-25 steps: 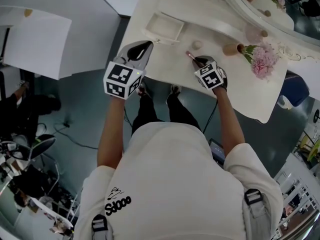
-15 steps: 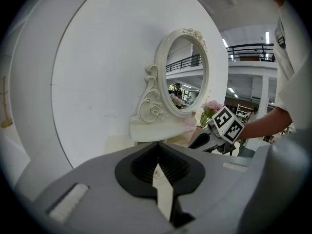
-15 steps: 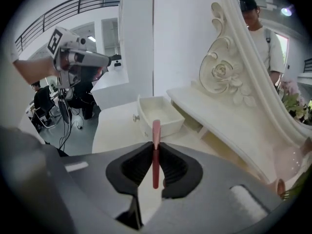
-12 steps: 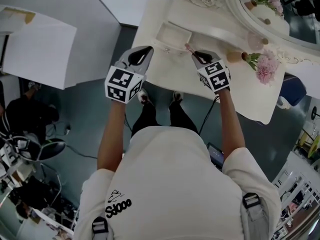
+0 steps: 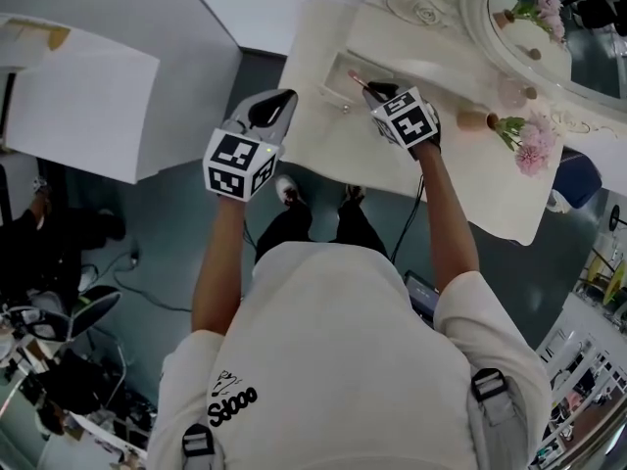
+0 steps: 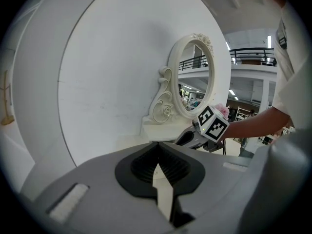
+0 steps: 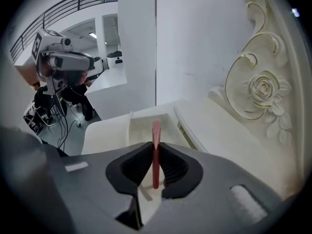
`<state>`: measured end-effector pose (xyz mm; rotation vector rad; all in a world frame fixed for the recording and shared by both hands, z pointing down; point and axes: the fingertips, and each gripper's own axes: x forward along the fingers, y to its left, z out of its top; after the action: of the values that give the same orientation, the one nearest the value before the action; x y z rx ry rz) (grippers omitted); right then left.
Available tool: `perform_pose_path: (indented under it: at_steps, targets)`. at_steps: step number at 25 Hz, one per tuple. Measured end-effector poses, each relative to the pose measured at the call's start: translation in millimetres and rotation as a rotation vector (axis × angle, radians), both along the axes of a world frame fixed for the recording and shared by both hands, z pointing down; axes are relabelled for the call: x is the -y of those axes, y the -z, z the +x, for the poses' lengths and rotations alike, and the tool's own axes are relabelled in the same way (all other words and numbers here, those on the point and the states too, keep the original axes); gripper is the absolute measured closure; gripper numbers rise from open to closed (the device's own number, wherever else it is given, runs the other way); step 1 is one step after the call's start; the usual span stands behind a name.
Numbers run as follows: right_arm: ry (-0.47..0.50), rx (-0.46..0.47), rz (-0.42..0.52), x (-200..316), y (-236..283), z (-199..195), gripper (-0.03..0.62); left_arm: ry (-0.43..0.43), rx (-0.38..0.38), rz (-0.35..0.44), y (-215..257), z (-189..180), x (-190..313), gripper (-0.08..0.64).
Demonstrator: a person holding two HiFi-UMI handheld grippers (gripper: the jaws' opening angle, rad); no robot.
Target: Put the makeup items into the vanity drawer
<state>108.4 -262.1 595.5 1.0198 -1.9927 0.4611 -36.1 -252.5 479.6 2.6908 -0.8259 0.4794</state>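
Roughly mid-task: I had the right gripper [image 7: 155,152] clamped on a slim pink-red makeup stick [image 5: 359,80], tip poised over the open drawer [image 7: 141,128] at the far left of the vanity [image 5: 470,189], not yet dropped in, and the part of the drawer I could see looked bare. A few small objects [image 5: 477,120] sat further right by the pink flowers [image 5: 534,152], probably left to move, though I couldn't tell which were makeup. Right arm was stretched forward with the gripper pitched steeply down; left gripper [image 6: 157,167] had its jaws pressed together on nothing, held nearly level off the vanity's near-left edge
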Motion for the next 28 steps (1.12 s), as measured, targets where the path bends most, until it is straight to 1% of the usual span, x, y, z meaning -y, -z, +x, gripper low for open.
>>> perform_pose_path:
  at_steps: [5,9,12,13,15,17,20,24,28]
  targets:
    - [0.017,-0.058,-0.044,15.3,-15.2,-10.9,0.545,-0.007,-0.001,-0.009,-2.6,-7.5,10.6,0.545]
    - [0.063,-0.118,-0.056,24.3,-25.5,-13.8,0.543,-0.019,-0.002,-0.018,-7.2,-7.5,14.4,0.545]
    - [0.068,-0.125,-0.061,28.0,-26.5,-16.5,0.540,-0.028,-0.015,-0.024,-7.1,-6.2,14.5,0.545]
    - [0.066,-0.118,-0.065,28.2,-26.3,-17.7,0.529,-0.031,-0.017,-0.024,-7.0,-5.6,14.3,0.545]
    - [0.066,-0.100,-0.065,28.3,-24.6,-19.5,0.476,-0.036,-0.017,-0.026,-7.9,-3.7,13.7,0.545]
    - [0.068,-0.085,-0.041,29.4,-19.8,-18.7,0.443,-0.042,-0.017,-0.029,-9.3,-1.1,13.1,0.544]
    - [0.039,-0.059,0.015,29.0,-4.8,-8.9,0.433,-0.046,-0.016,-0.033,-10.2,4.0,11.2,0.544]
    - [-0.019,-0.043,0.076,17.2,12.8,21.3,0.433,-0.057,-0.013,-0.039,-10.0,16.6,5.1,0.545]
    - [-0.069,-0.052,0.085,-3.7,11.3,54.4,0.431,-0.074,-0.009,-0.046,-10.2,32.5,-2.9,0.545]
